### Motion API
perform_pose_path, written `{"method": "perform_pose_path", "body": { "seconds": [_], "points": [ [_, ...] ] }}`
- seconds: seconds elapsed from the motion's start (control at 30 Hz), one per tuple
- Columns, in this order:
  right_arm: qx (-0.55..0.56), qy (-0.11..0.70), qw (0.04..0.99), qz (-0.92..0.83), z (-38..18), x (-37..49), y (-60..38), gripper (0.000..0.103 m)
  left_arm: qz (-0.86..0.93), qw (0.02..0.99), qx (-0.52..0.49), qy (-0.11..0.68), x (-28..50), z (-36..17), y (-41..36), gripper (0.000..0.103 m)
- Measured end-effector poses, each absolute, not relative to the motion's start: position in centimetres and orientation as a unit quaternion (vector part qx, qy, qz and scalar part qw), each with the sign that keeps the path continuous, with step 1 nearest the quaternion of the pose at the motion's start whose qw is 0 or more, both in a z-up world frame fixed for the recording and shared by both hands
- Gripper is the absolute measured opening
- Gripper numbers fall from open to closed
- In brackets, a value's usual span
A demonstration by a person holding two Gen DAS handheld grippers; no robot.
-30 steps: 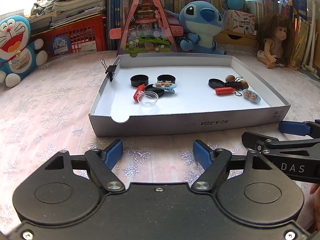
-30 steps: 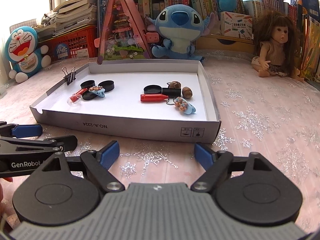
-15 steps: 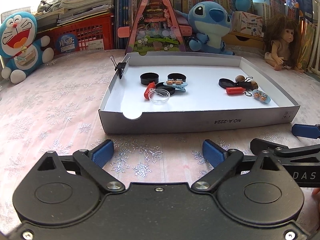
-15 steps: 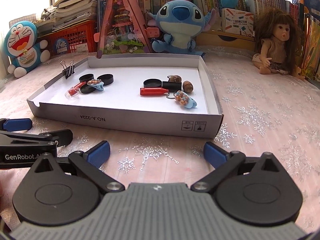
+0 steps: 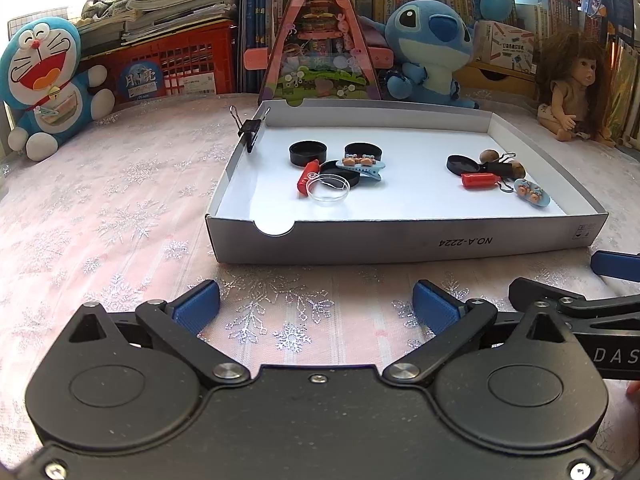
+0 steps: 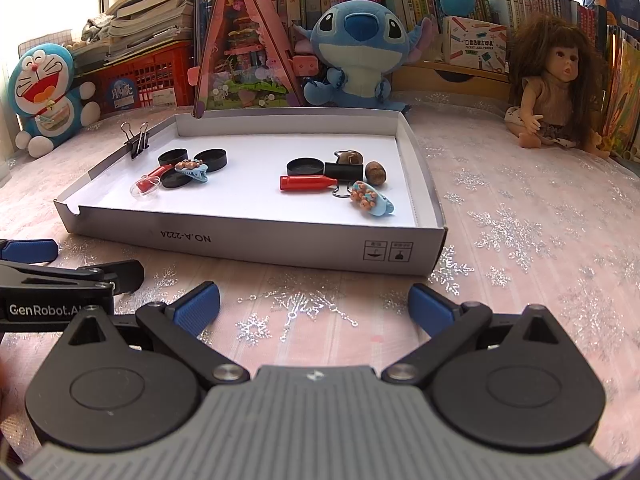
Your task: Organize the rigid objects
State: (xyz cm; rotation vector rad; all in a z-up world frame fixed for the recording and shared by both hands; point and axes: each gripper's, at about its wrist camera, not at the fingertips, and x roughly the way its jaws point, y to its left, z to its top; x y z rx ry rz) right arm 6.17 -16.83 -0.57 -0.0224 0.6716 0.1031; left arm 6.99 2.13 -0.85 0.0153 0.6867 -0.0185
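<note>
A shallow white box [image 5: 400,240] lies on the snowflake cloth ahead of both grippers. Its left group holds black caps [image 5: 308,153], a red tube [image 5: 308,176], a clear dish [image 5: 328,188] and a blue bear hair clip [image 5: 362,164]. The right group holds a black cap [image 6: 305,167], a red tube [image 6: 306,183], a black binder clip [image 6: 344,171], a brown nut [image 6: 376,172] and another bear clip [image 6: 370,200]. My left gripper [image 5: 316,300] is short of the box, its jaws opening with nothing between them. Beside it my right gripper [image 6: 314,300] stands open and empty.
A binder clip [image 5: 249,126] is pinched on the box's left wall. Behind the box stand a Doraemon plush [image 5: 44,80], a red crate [image 5: 176,68], a triangular toy house [image 5: 320,48], a Stitch plush [image 5: 432,40] and a doll [image 5: 572,84]. Books line the back.
Both pairs of jaws have spread wider. The left view has drawn back a little from the box. The things in the box have not moved.
</note>
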Motion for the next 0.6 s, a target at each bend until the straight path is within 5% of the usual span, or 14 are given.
{"method": "perform_pose_path", "body": {
  "seconds": [0.6],
  "points": [
    [-0.013, 0.329, 0.943, 0.050, -0.59, 6.18, -16.80, 0.103, -0.002, 0.943, 0.005, 0.333, 6.74, -0.91, 2.19, 0.102]
  ]
}}
